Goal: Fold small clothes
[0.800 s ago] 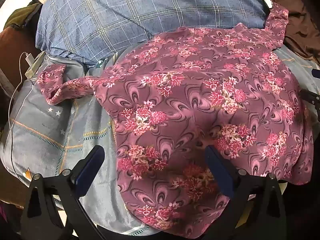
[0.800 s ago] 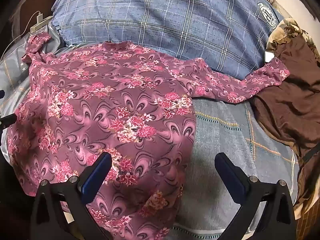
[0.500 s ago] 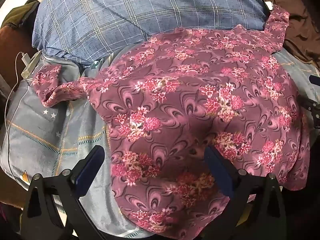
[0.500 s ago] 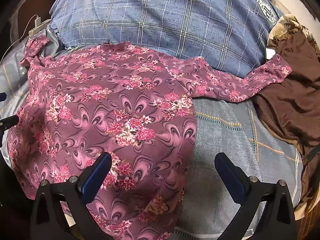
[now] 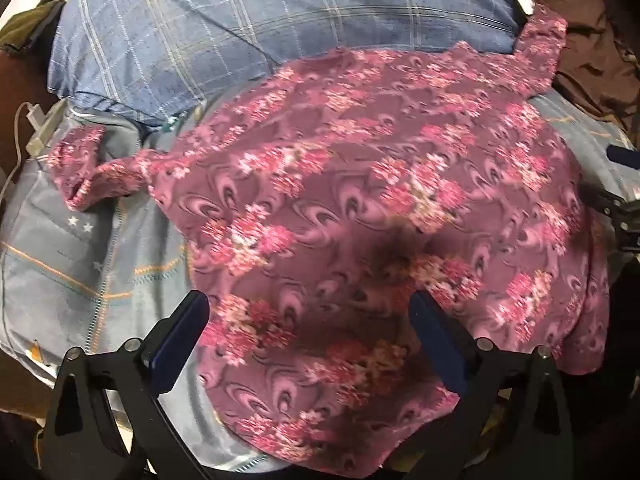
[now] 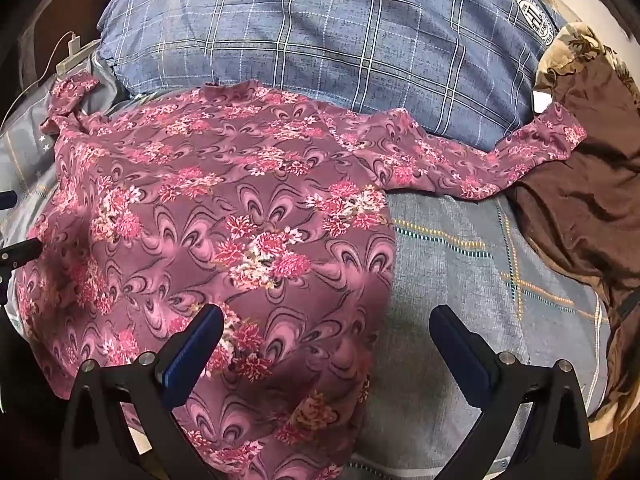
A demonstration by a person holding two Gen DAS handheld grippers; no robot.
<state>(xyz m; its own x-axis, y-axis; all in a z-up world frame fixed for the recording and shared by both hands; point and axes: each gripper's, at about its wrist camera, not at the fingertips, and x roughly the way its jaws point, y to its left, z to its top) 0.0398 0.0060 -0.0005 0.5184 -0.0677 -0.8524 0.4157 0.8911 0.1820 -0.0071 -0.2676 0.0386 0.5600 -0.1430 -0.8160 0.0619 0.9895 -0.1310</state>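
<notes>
A floral top (image 5: 360, 208) is laid flat on a grey-blue bedspread (image 6: 472, 280), its collar touching a checked pillow (image 6: 340, 40) and its hem at the near edge. The long axis is thus run from the grippers toward the pillow, with both sleeves stretched sideways; the right sleeve (image 6: 500, 160) is ended against a brown cloth (image 6: 580, 208). The spreading step is judged finished and no fold is yet made. The left gripper (image 5: 308, 320) and right gripper (image 6: 326, 332) are held wide apart over the hem, nothing grasped. Next, a sleeve or side edge is probably to be pinched and carried inward.
</notes>
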